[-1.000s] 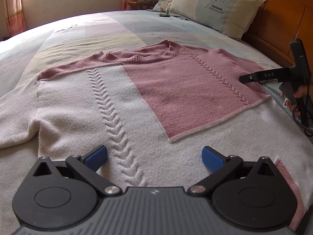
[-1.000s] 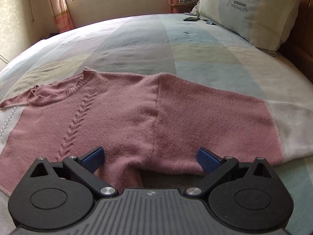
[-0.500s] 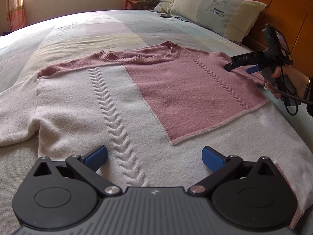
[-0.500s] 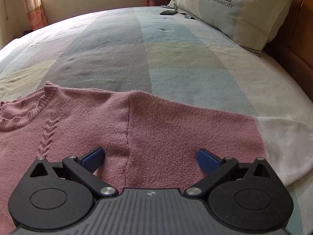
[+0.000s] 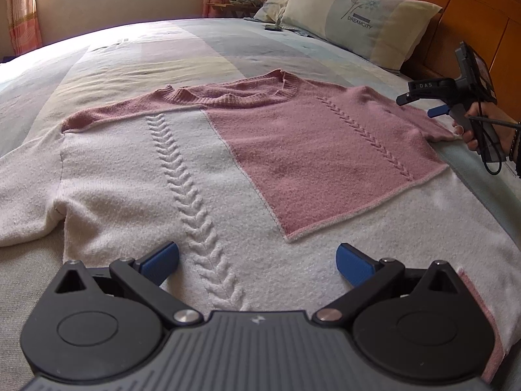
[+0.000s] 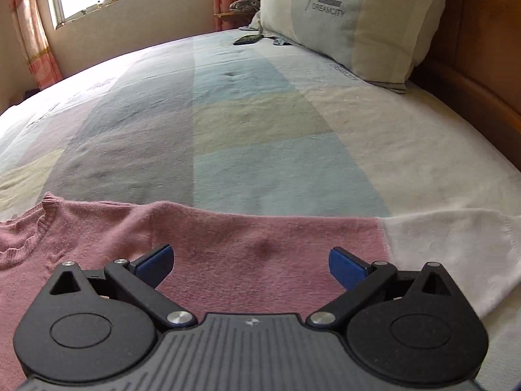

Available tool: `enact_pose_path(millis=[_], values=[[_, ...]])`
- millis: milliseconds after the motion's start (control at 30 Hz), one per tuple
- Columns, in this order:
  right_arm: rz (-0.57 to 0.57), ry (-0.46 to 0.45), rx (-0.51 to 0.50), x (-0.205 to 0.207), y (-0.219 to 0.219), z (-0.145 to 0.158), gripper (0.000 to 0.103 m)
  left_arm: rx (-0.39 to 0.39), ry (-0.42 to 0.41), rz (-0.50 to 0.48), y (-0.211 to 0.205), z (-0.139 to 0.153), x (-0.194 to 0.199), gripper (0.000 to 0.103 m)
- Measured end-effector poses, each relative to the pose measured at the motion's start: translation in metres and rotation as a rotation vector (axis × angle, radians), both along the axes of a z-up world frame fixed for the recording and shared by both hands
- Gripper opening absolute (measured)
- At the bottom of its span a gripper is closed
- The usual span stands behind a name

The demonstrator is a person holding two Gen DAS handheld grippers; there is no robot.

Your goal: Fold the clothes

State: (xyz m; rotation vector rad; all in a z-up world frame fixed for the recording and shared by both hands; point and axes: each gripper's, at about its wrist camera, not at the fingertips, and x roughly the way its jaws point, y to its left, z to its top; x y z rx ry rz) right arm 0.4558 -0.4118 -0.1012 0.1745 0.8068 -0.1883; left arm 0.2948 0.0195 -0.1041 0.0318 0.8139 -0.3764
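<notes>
bedroom, bed (image 5: 202,52) with pastel patchwork cover, pillow (image 5: 355,22) at upper right against a wooden headboard, window upper left. sweater (image 5: 293,150), pink and white knit, lies flat across the centre of the left view, both sleeves spread out. left gripper (image 5: 257,257): jaws wide apart, empty, low over the white hem. right gripper (image 6: 249,262): jaws wide apart, empty, over the pink sleeve (image 6: 260,244) at lower centre. risks, as judged: a shallow pinch taking one knit layer only; soft knit stretching or dragging on the cover, skewing the fold.
</notes>
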Motion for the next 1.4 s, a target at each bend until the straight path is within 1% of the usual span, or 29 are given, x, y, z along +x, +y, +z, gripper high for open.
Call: enact_pose_path(millis=[100,133,200,233,267,333,367,433,500,567,633,667,700,733,800,833,867,933,967,1000,1033,1100,1133,1200,1267,1333,1400], values=[[-0.105,0.007,0.034,-0.019,-0.046,-0.01,0.103,0.023,-0.016,-0.005,-0.003,-0.002,-0.001,0.102],[-0.131,-0.017,0.059,-0.03,-0.062,-0.013,0.103,0.024,-0.016,-0.005,-0.003,-0.002,-0.001,0.102],[-0.133,-0.089,0.116,-0.053,-0.084,-0.012,0.103,0.025,-0.015,-0.003,-0.003,-0.001,-0.001,0.102],[-0.137,-0.103,0.131,-0.062,-0.091,-0.011,0.103,0.025,-0.015,-0.002,-0.002,-0.001,-0.001,0.102],[-0.148,-0.117,0.135,-0.07,-0.099,-0.009,0.103,0.026,-0.014,-0.001,-0.002,-0.001,-0.001,0.102],[-0.2,-0.147,0.088,-0.082,-0.109,-0.003,0.103,0.011,-0.004,0.008,0.001,0.001,-0.002,0.102],[-0.209,-0.164,0.093,-0.083,-0.115,0.001,0.103,-0.005,0.0,0.014,0.003,0.002,-0.001,0.102],[-0.214,-0.191,0.156,-0.078,-0.131,0.006,0.103,-0.035,0.004,0.027,0.006,0.001,0.0,0.102],[-0.212,-0.19,0.18,-0.067,-0.141,0.007,0.103,-0.058,0.001,0.038,0.009,0.0,0.001,0.102],[-0.219,-0.159,0.175,-0.056,-0.149,0.001,0.103,-0.056,-0.005,0.04,0.008,0.0,0.002,0.102],[-0.251,-0.101,0.147,-0.049,-0.159,-0.012,0.103,-0.048,-0.009,0.041,0.007,-0.001,0.002,0.102],[-0.262,-0.11,0.104,-0.049,-0.161,-0.014,0.103,-0.041,-0.011,0.041,0.006,-0.001,0.001,0.102],[-0.313,-0.099,0.054,-0.049,-0.161,-0.013,0.103,-0.033,-0.013,0.04,0.005,-0.001,0.001,0.102],[-0.354,-0.096,0.028,-0.05,-0.162,-0.012,0.103,-0.026,-0.015,0.038,0.004,-0.001,0.001,0.102],[-0.364,-0.14,0.128,-0.057,-0.165,-0.006,0.103,-0.012,-0.019,0.035,0.003,-0.001,0.0,0.102],[-0.316,-0.156,0.21,-0.06,-0.165,-0.005,0.103,-0.007,-0.021,0.034,0.002,-0.002,-0.001,0.102],[-0.264,-0.154,0.25,-0.059,-0.164,-0.005,0.103,-0.002,-0.024,0.032,0.002,-0.002,-0.001,0.102],[-0.195,-0.129,0.212,-0.054,-0.16,-0.008,0.103,0.009,-0.028,0.029,0.001,-0.002,-0.002,0.102],[-0.18,-0.112,0.185,-0.052,-0.16,-0.009,0.103,0.014,-0.031,0.027,0.0,-0.003,-0.002,0.102],[-0.226,-0.087,0.139,-0.049,-0.167,-0.012,0.103,0.016,-0.031,0.026,0.0,-0.002,-0.002,0.102],[-0.288,-0.086,0.117,-0.05,-0.175,-0.012,0.103,0.015,-0.03,0.026,0.0,-0.002,-0.002,0.102],[-0.408,-0.125,0.127,-0.057,-0.189,-0.008,0.103,0.01,-0.029,0.025,0.001,-0.002,-0.002,0.102],[-0.431,-0.135,0.148,-0.057,-0.192,-0.005,0.103,0.008,-0.027,0.025,0.001,-0.002,-0.002,0.102],[-0.387,-0.128,0.175,-0.049,-0.189,-0.001,0.103,0.004,-0.026,0.026,0.002,-0.002,-0.001,0.102],[-0.291,-0.1,0.148,-0.039,-0.179,-0.001,0.103,0.006,-0.027,0.026,0.001,-0.003,-0.001,0.102],[-0.234,-0.066,0.097,-0.03,-0.173,-0.009,0.103,0.011,-0.03,0.026,0.001,-0.003,-0.001,0.102],[-0.299,-0.02,0.031,-0.026,-0.172,-0.014,0.103,0.016,-0.031,0.024,0.0,-0.003,-0.001,0.102]])
